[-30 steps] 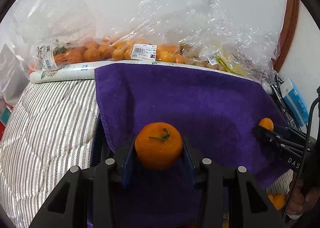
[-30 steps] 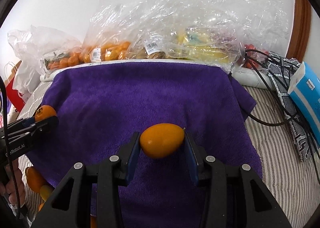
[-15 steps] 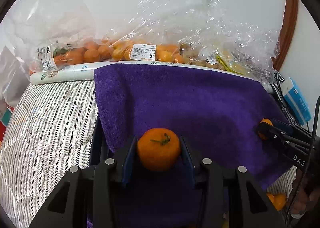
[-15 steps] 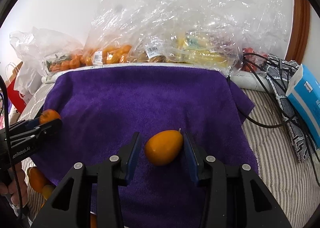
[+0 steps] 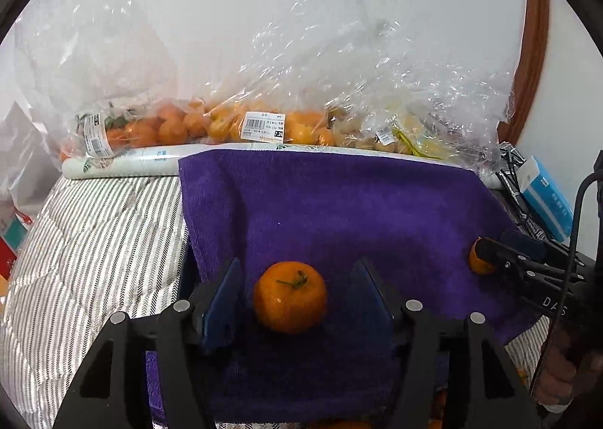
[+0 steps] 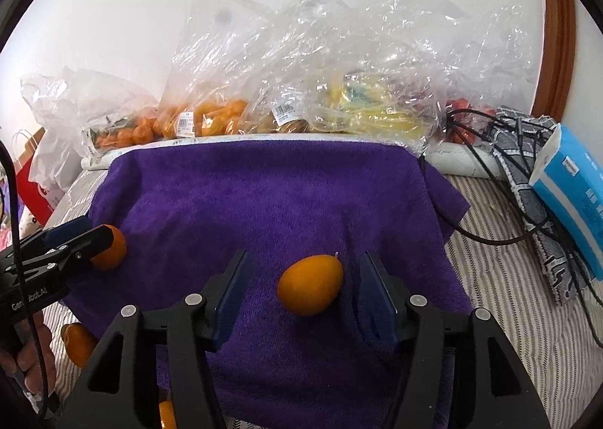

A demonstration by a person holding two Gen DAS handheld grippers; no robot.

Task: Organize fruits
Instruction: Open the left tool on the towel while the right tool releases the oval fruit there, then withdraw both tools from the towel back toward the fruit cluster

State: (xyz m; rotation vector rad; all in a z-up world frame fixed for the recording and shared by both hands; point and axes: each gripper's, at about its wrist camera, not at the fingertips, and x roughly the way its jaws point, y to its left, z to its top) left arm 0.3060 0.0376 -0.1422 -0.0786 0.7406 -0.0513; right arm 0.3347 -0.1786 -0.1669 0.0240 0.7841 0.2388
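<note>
Both tongs [image 5: 297, 301] just opened – tangerine [image 5: 289, 296] (on towel [image 5: 339, 203]) free.

Both grippers [image 5: 297, 293] [image 6: 301, 289] — jaws just opening.

Orange mandarin [image 5: 289, 297] sat between the black, blue-padded tongs [image 5: 297, 293] on a deep purple towel [image 5: 339, 210]; grey-and-white striped bedspread [image 5: 94, 240] was left of them.

The right gripper [image 5: 490, 259] arm reads "DAS"; the left gripper [image 6: 94, 240] arm reads "GenRobot.AI"; the barcode label [image 5: 263, 124] print is too small.
</note>
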